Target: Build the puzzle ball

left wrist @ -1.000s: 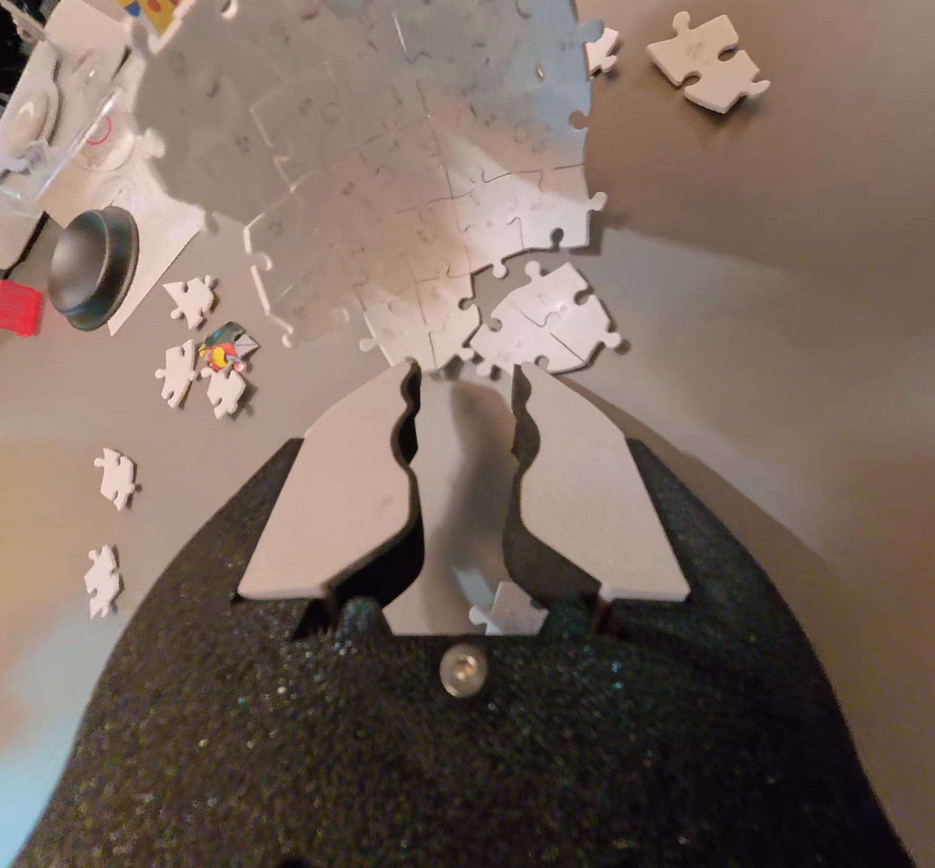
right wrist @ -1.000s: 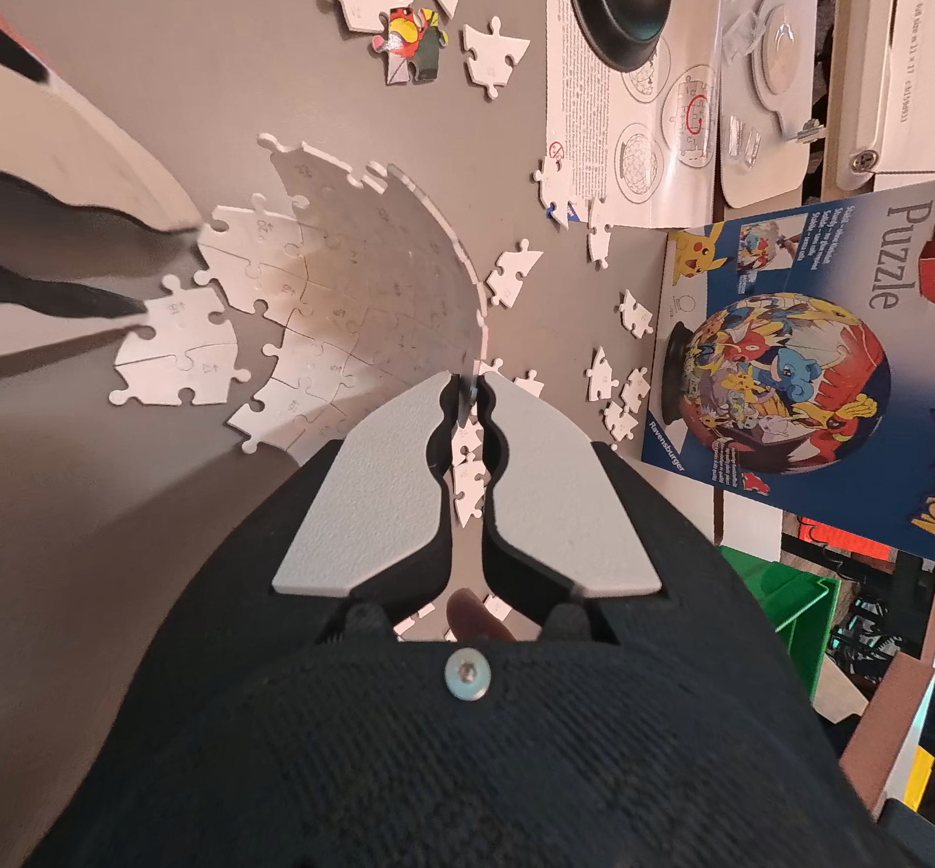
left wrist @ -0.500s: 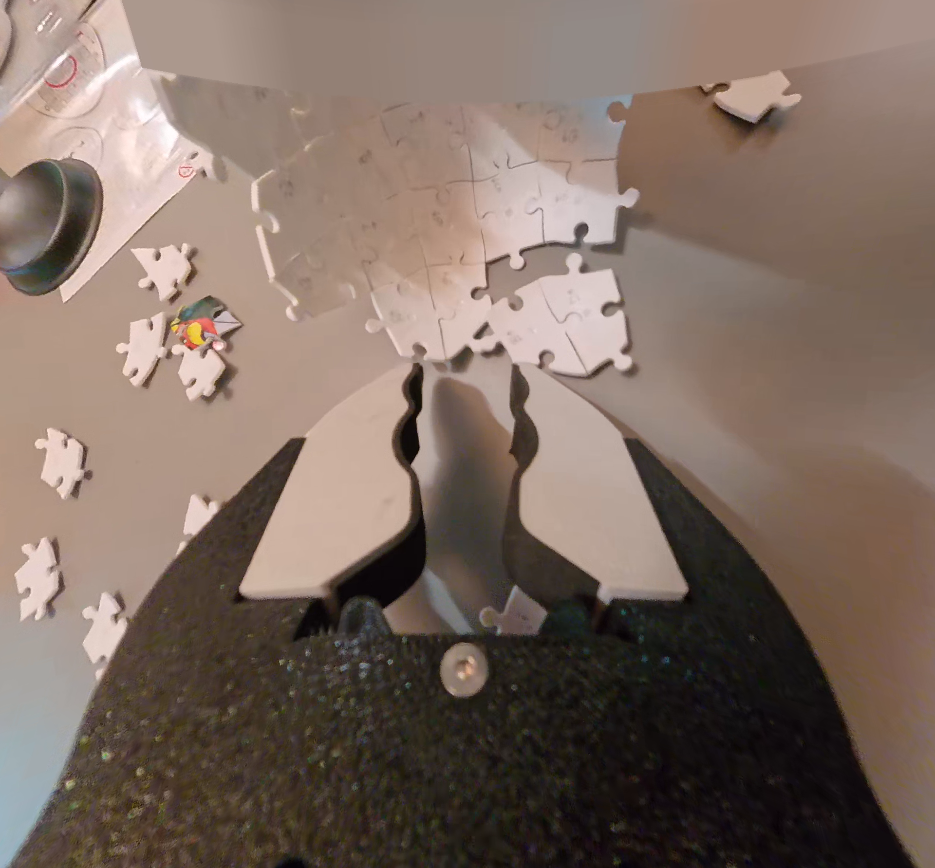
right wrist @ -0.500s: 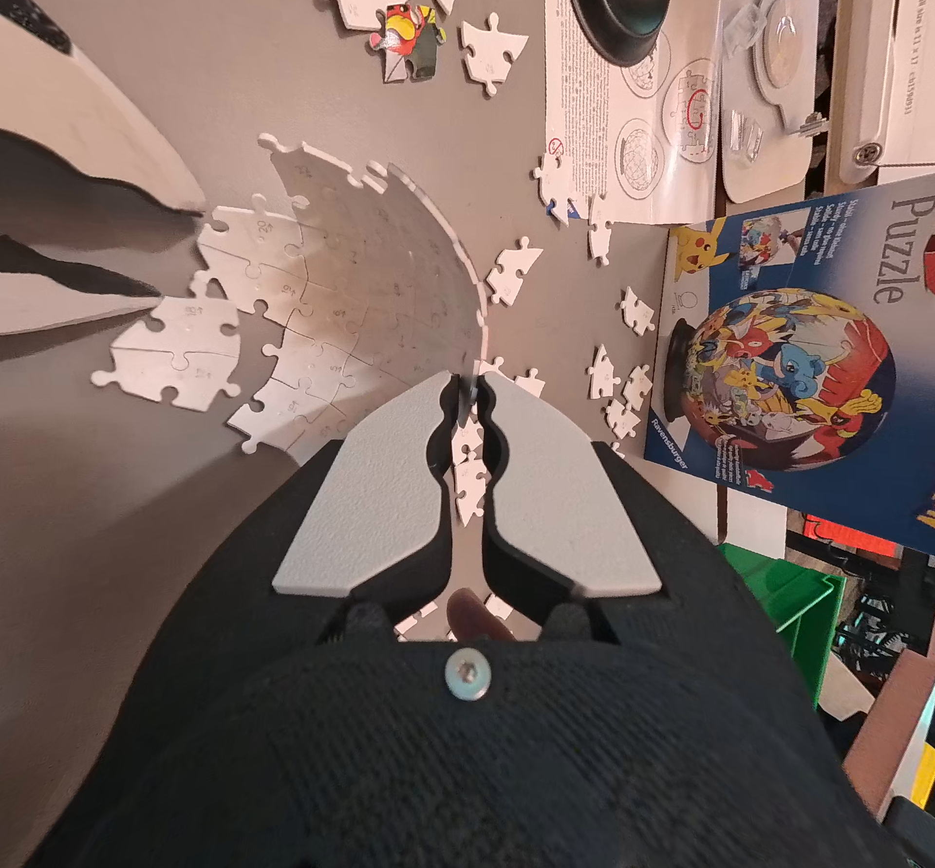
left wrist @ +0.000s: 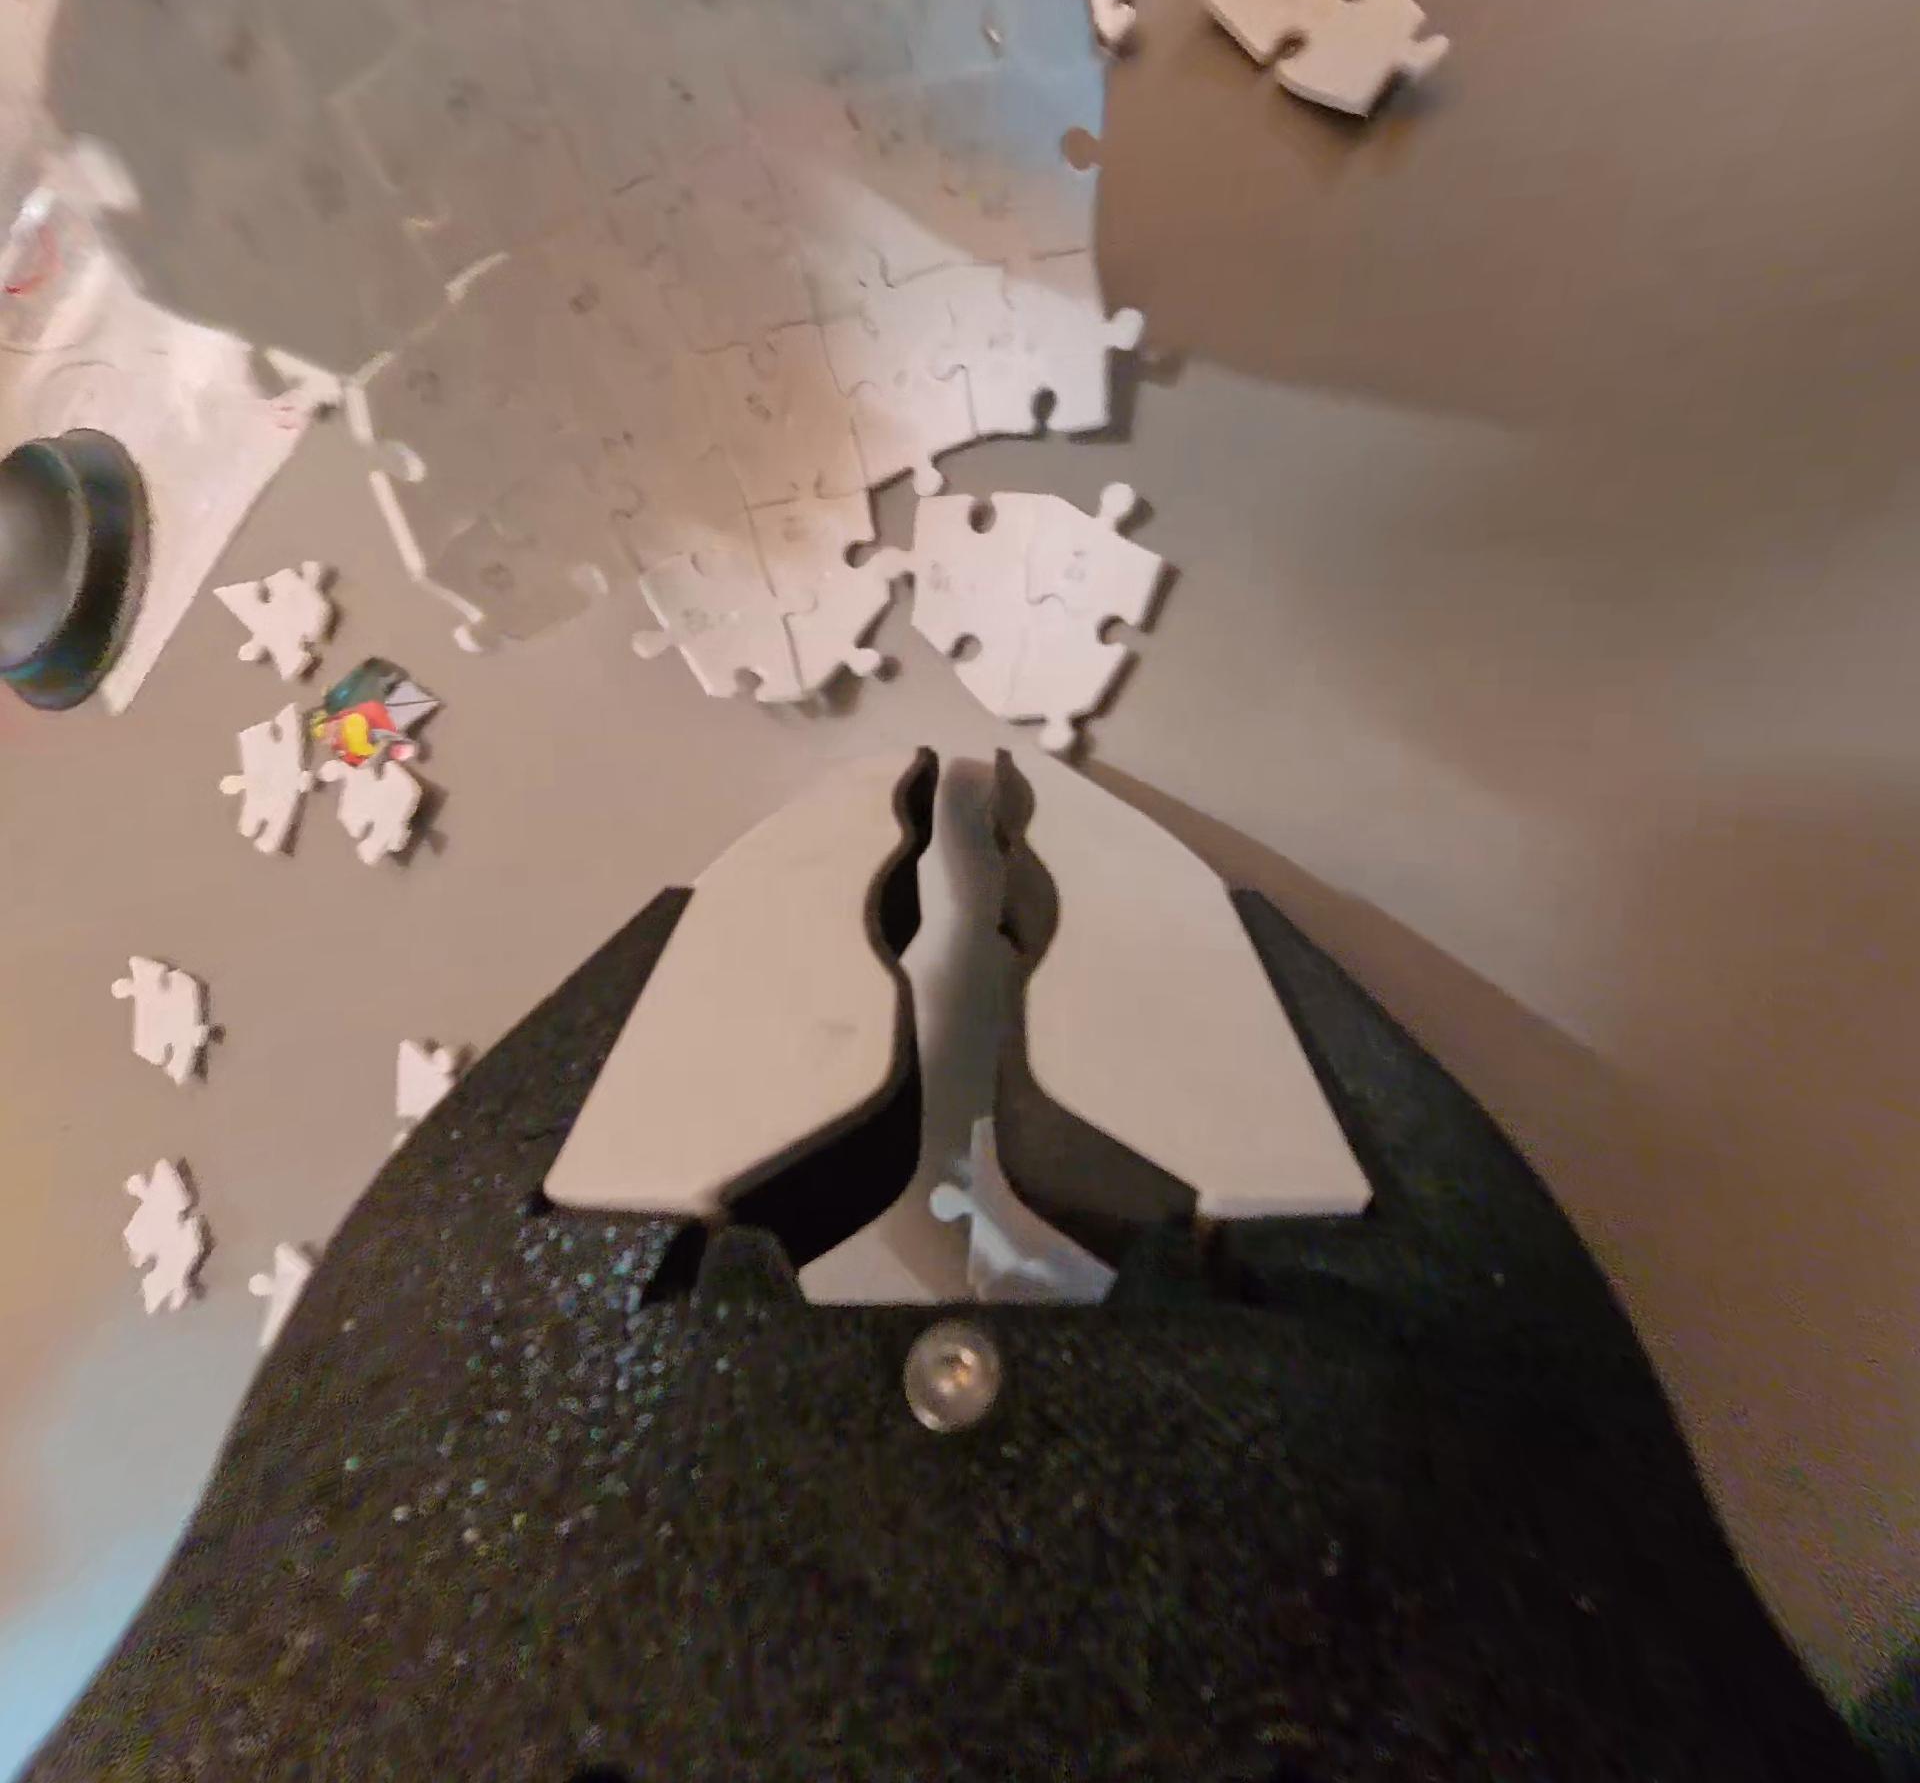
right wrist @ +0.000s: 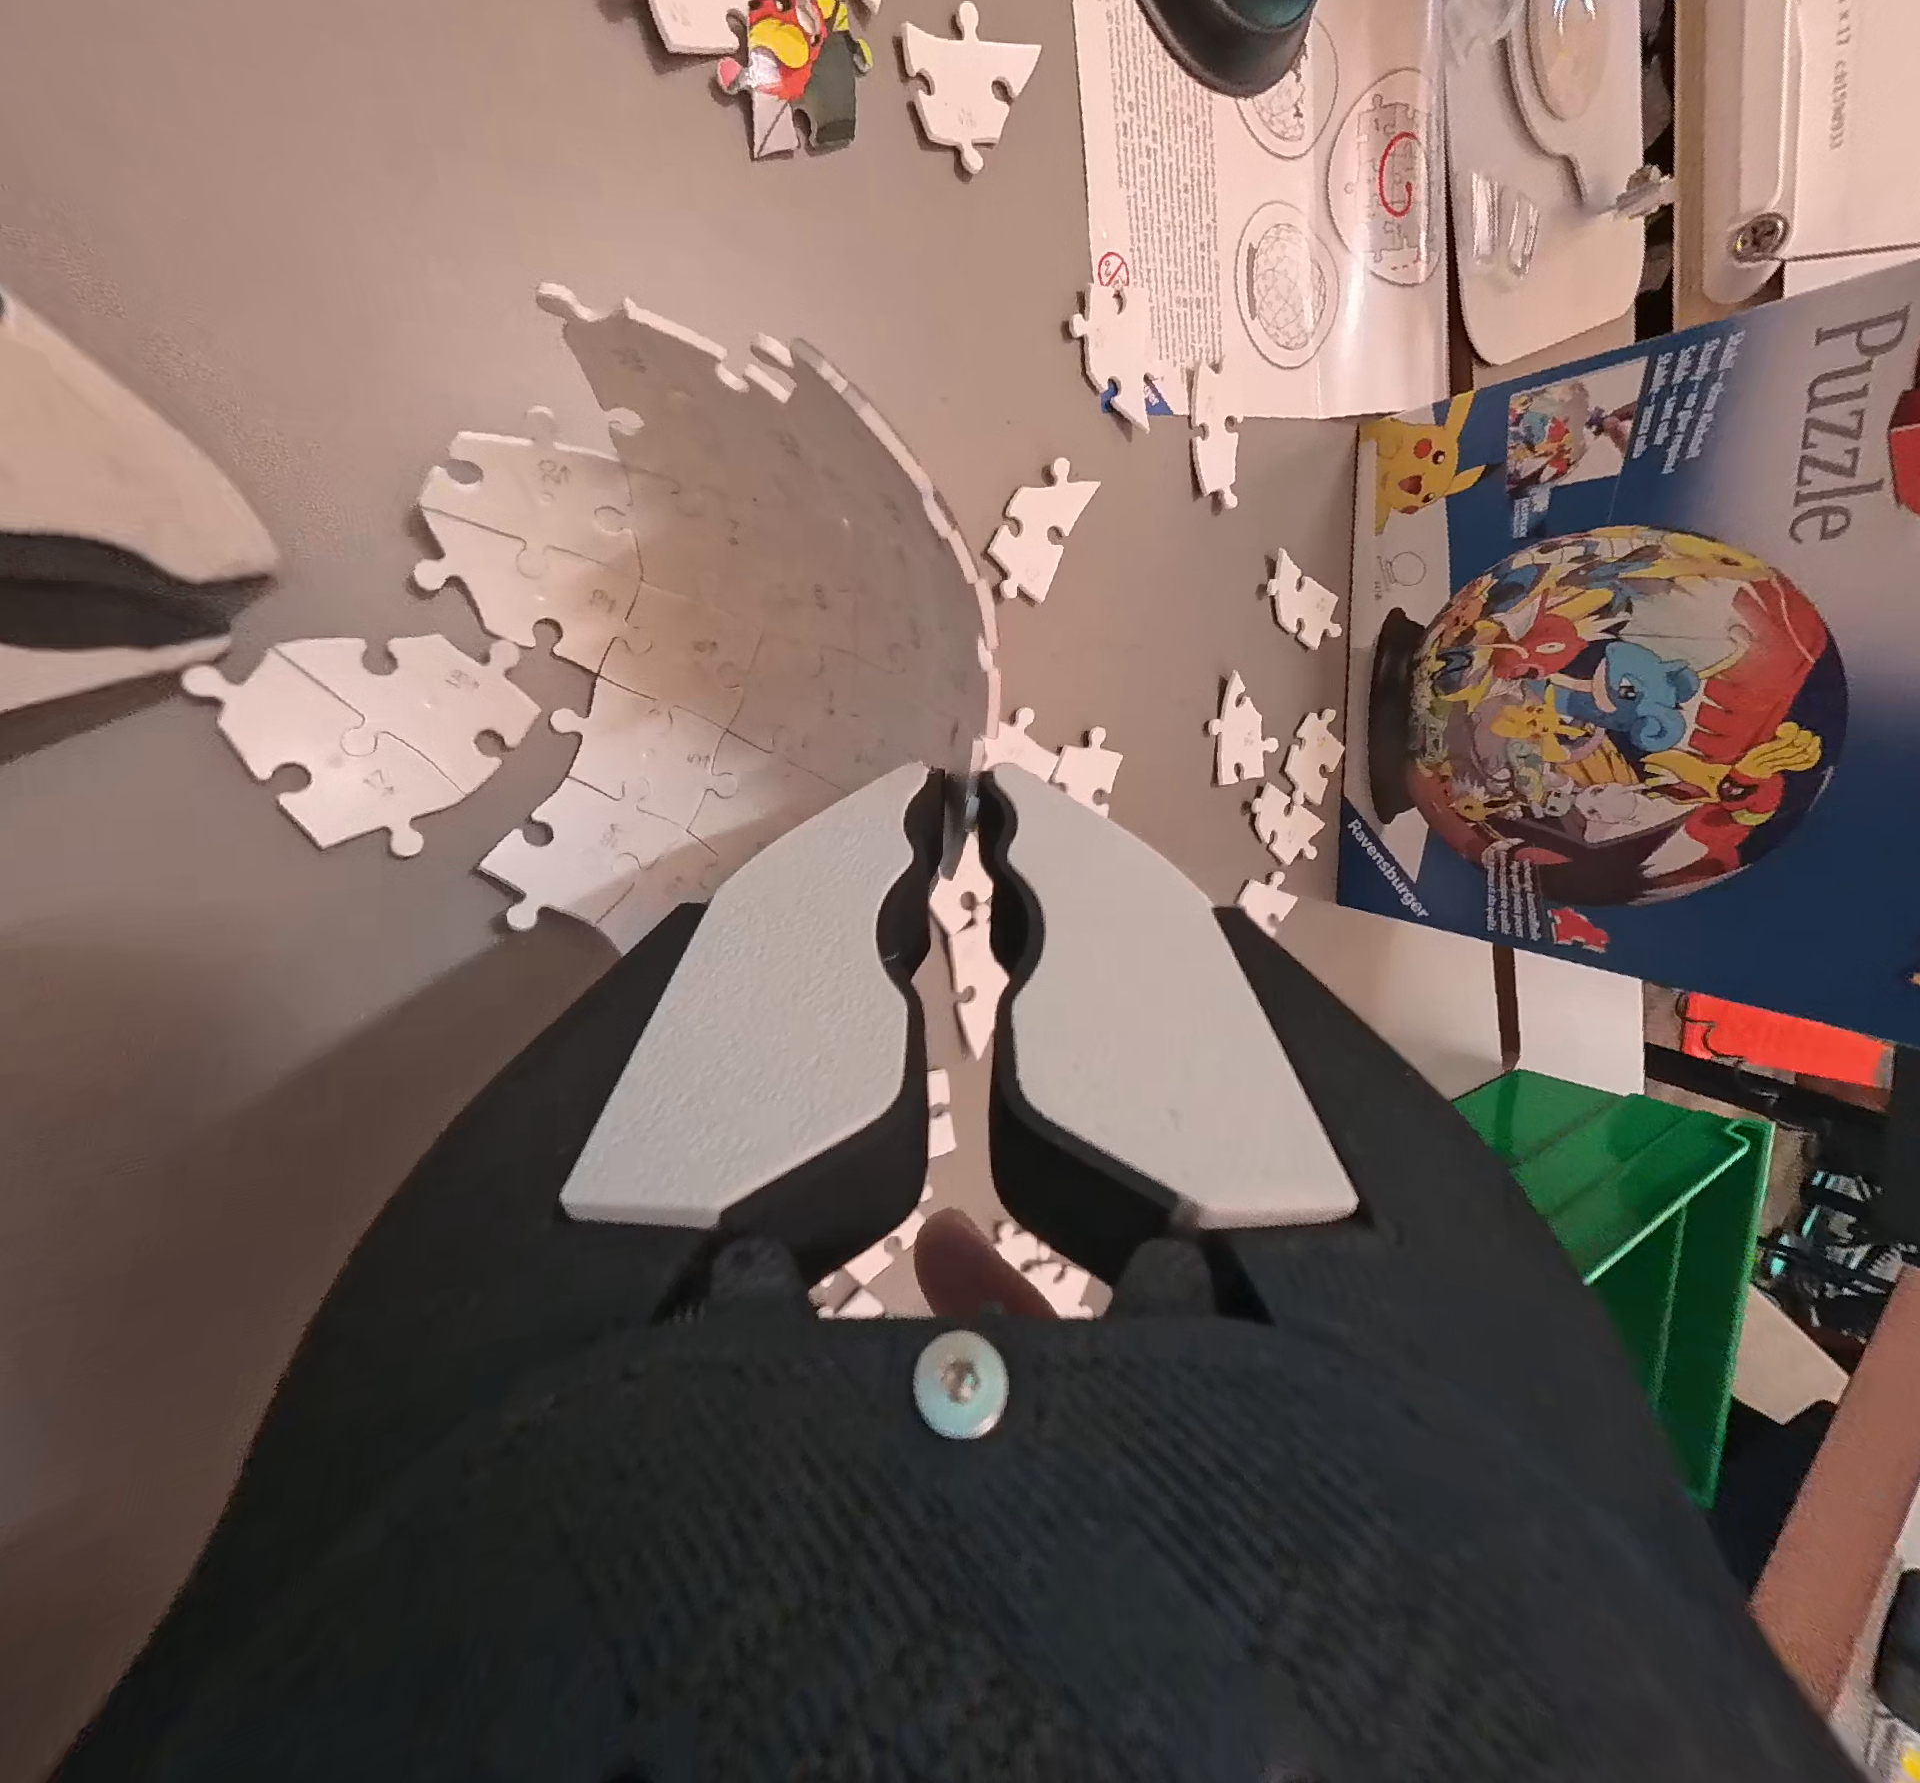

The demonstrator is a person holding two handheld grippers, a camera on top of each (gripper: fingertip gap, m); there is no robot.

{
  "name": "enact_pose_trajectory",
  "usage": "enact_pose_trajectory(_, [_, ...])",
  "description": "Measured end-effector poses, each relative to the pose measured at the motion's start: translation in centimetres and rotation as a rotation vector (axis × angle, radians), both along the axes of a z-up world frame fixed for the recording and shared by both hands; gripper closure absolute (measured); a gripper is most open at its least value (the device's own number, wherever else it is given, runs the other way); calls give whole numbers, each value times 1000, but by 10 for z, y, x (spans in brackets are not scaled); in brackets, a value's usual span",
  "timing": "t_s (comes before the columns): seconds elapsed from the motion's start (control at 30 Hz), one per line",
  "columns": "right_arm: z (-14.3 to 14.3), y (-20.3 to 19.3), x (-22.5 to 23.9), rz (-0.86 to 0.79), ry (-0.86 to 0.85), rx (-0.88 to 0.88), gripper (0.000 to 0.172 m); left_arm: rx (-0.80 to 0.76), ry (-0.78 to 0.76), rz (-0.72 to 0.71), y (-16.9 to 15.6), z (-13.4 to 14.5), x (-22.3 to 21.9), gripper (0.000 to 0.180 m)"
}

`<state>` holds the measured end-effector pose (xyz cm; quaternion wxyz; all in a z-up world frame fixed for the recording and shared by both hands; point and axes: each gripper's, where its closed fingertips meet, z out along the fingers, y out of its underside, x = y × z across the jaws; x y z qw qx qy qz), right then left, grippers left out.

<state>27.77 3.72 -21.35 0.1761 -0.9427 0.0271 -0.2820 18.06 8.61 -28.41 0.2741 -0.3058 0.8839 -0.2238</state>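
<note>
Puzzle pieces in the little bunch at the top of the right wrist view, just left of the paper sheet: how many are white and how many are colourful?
white pieces: 3
colourful piece: 1
Total: 4

Each handheld gripper has a black, coarse-textured plastic body (right wrist: 935,1577) with a silver screw (right wrist: 960,1387) at its centre. Ahead of the screw sit two pale grey, flat, tapered fingers (right wrist: 769,1016) with wavy black inner edges. The left unit (left wrist: 965,767) is built the same, its screw (left wrist: 952,1387) included.
</note>
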Motion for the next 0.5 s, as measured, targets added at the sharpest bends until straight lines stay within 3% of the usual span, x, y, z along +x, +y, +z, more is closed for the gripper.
enact_pose_trajectory(0.1, [0,0,-1,-8,4,5,166,-54,20,17,-8,-3,1,173])
enact_pose_trajectory(0.23, [0,-3,-2,-18,8,6,166,-164,84,74,-13,-1,3,151])
enact_pose_trajectory(0.4, [-1,-7,-1,-30,18,5,166,-367,189,91,-25,6,-3,145])
enact_pose_trajectory(0.5, [-1,-5,-1,-27,20,8,166,-350,207,110,-27,0,-1,142])
